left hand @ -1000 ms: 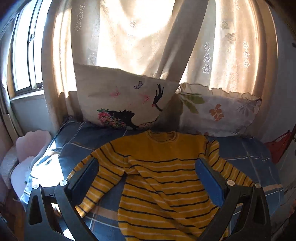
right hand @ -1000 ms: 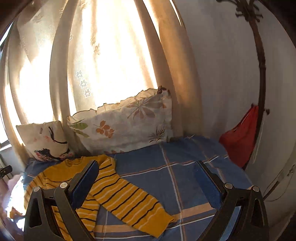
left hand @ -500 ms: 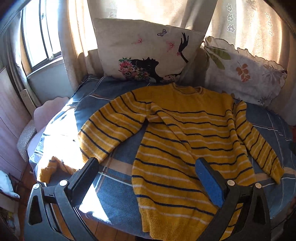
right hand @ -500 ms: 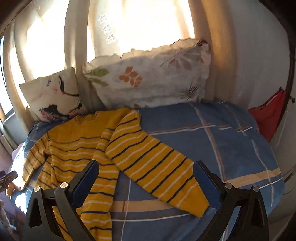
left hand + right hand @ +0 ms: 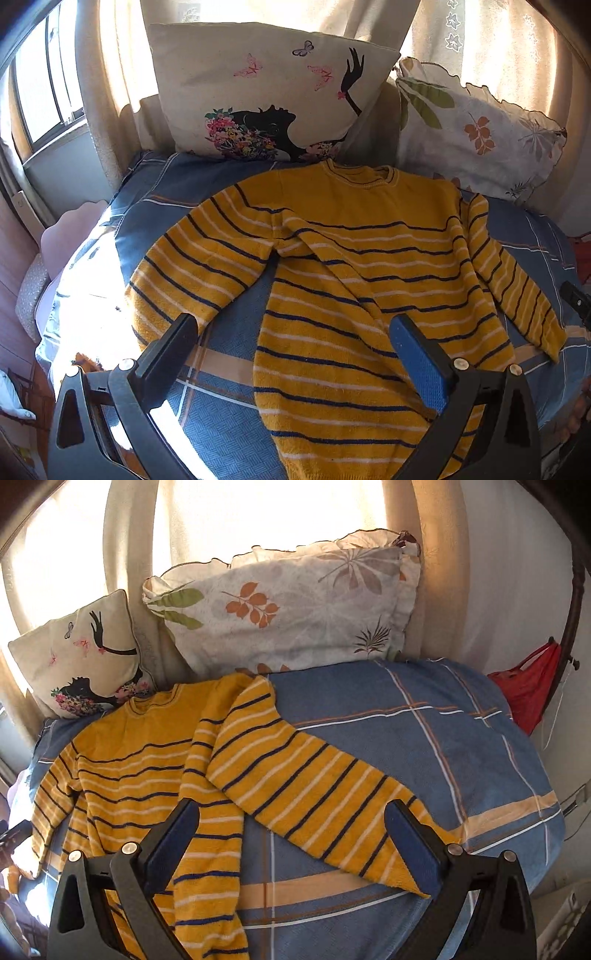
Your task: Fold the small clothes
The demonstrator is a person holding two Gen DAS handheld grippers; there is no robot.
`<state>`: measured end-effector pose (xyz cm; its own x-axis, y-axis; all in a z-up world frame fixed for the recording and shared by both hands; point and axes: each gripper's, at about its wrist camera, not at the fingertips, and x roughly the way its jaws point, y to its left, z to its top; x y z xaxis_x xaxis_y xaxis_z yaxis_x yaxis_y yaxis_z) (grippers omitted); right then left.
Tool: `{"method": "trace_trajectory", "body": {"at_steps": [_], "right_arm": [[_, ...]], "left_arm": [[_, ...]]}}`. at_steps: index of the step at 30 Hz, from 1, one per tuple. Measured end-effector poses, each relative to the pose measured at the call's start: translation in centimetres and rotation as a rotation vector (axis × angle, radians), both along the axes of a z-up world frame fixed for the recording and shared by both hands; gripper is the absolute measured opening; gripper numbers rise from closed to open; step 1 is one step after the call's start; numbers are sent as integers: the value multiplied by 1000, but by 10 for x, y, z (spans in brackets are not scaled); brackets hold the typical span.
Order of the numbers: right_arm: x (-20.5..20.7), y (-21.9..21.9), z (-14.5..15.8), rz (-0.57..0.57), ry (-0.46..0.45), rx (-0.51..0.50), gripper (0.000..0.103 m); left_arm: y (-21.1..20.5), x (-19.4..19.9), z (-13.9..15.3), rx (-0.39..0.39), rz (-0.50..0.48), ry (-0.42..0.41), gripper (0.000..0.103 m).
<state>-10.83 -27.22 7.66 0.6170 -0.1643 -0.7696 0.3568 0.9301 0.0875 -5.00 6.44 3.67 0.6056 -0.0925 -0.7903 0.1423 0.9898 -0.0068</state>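
The sweater [image 5: 354, 280] was laid flat on the bed [image 5: 424, 746], collar away. Its right sleeve [image 5: 314, 797] was framed diagonally by the empty, wide-open right claw [image 5: 291, 827]; the left claw [image 5: 291, 339] was likewise spread.

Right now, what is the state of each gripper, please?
Left gripper: open, holding nothing, above the yellow striped sweater.
Right gripper: open, holding nothing, above the sweater's sleeve.

- The sweater [image 5: 354, 280] is lying flat on the bedspread [image 5: 221, 417], neck pointing to twelve o'clock;
- two pillows [image 5: 258, 92] are leaning behind it;
- sleeves are spreading toward eight and four o'clock.
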Motion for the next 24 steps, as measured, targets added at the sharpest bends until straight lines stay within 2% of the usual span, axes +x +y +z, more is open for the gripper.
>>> {"method": "trace_trajectory", "body": {"at_steps": [3, 6, 16, 22, 24], "right_arm": [[11, 7, -15, 11, 79, 77, 96], [13, 16, -32, 2, 125, 131, 95], [17, 37, -64, 5, 236, 189, 95], [18, 48, -69, 38, 260, 166, 95], [18, 49, -69, 46, 264, 171, 95]], "left_arm": [[-3, 13, -8, -6, -30, 27, 103], [-3, 25, -17, -34, -68, 70, 103], [-14, 41, -75, -75, -145, 267, 103], [-15, 41, -100, -46, -137, 323, 103], [-16, 40, -102, -32, -133, 317, 103]]}}
